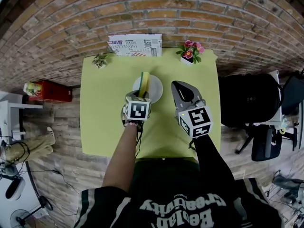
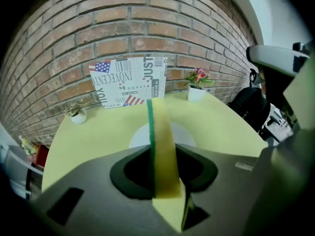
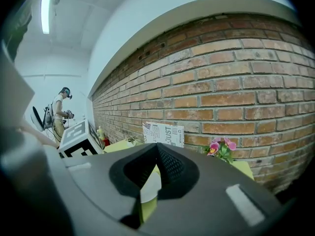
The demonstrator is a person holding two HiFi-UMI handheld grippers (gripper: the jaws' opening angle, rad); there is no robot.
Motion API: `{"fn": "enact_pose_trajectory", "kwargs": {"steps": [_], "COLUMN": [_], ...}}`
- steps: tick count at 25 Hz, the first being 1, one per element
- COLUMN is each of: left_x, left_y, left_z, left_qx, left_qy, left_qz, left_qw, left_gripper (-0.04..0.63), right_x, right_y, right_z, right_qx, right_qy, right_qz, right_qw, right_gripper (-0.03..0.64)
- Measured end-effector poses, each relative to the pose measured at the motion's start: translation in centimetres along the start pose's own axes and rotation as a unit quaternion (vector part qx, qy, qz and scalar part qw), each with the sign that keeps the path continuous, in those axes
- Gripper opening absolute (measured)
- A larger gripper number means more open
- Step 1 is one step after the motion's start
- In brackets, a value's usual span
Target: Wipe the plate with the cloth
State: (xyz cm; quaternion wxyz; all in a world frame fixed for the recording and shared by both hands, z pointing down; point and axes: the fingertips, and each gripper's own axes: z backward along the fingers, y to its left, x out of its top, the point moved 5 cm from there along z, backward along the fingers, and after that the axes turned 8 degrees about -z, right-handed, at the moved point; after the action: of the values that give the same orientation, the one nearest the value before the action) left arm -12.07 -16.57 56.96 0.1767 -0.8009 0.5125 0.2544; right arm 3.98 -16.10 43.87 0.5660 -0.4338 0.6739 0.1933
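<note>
- Over the white plate (image 1: 157, 90), the left gripper (image 1: 141, 94) has its fingers clamped on an upright yellow-green sponge (image 1: 144, 80).
- Right gripper (image 1: 176, 86) just beside the plate, fingers closed, empty.

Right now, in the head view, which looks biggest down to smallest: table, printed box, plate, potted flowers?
Table
Printed box
Plate, partly hidden by the sponge
Potted flowers, only slightly smaller than the plate
</note>
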Motion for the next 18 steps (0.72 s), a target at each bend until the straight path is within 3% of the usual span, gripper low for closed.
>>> {"fn": "enact_pose_trajectory", "kwargs": {"steps": [9, 18], "left_x": [2.0, 1.8], "left_y": [-4.4, -4.5], "left_z": [-2.5, -3.3], "left_qx": [-0.046, -0.040], "left_qy": [0.008, 0.022], "left_qz": [-0.040, -0.048], "left_qw": [0.9981, 0.9978], "left_gripper": [0.129, 0.129], "right_x": [-0.5, -0.7], "right_y": [-1.8, -2.2], "right_z": [0.9, 0.7], "right_qx": [-0.021, -0.024], "right_qy": [0.003, 0.005], "right_qz": [-0.008, -0.010], "right_qw": [1.000, 1.000], "right_gripper": [0.011, 0.011]}}
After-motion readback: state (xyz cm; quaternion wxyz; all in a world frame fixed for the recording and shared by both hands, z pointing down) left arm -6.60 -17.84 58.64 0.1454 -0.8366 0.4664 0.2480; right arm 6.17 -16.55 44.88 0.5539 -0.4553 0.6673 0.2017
